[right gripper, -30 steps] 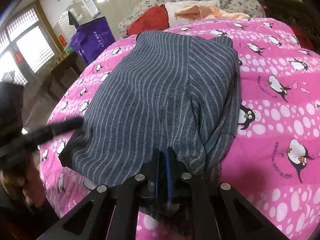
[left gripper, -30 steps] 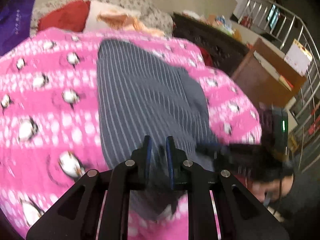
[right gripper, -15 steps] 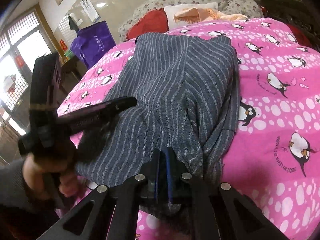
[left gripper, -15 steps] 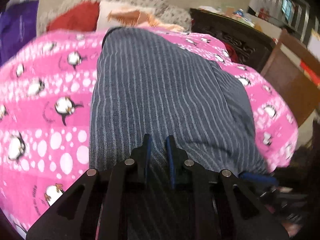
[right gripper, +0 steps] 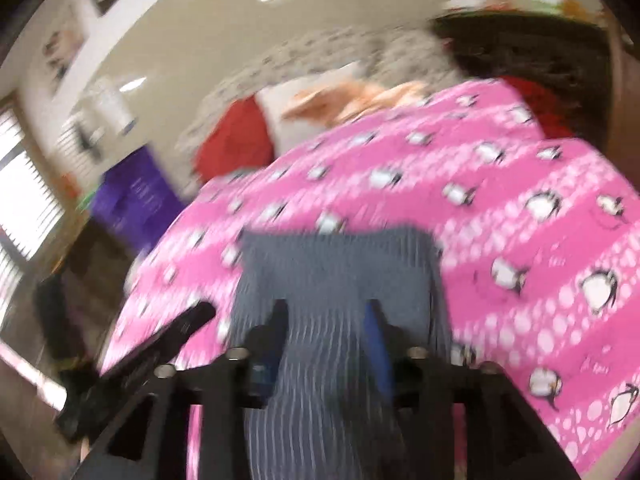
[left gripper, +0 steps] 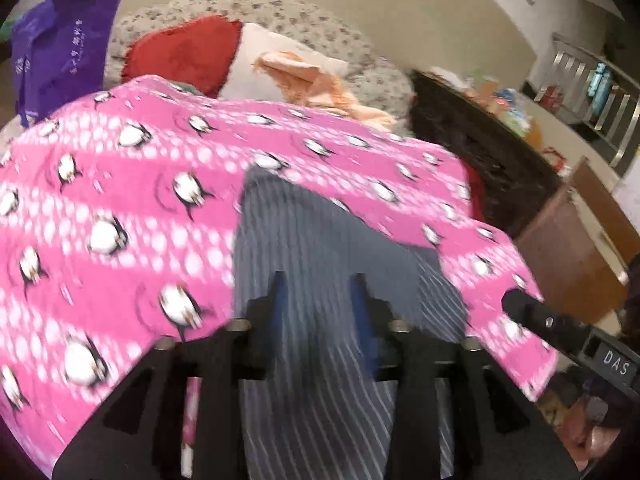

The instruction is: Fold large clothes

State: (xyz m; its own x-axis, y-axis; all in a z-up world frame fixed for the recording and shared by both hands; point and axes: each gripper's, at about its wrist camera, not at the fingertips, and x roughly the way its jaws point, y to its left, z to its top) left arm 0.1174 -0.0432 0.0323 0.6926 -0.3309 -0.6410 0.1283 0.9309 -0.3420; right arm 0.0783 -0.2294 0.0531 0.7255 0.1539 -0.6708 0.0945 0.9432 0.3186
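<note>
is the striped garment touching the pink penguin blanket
Touching. The left wrist view shows the grey striped garment lying flat on the pink penguin blanket, its edges meeting the pink with no gap; the right wrist view, though blurred, agrees.

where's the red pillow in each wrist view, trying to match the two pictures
Left wrist view: the red pillow sits upper left, beyond the far edge of the pink penguin blanket, right of the purple bag.
Right wrist view: the red pillow sits left of centre, blurred, above the blanket's far edge, up and right of the purple bag.
Shared landmark: the peach cloth lying just right of the pillow.
</note>
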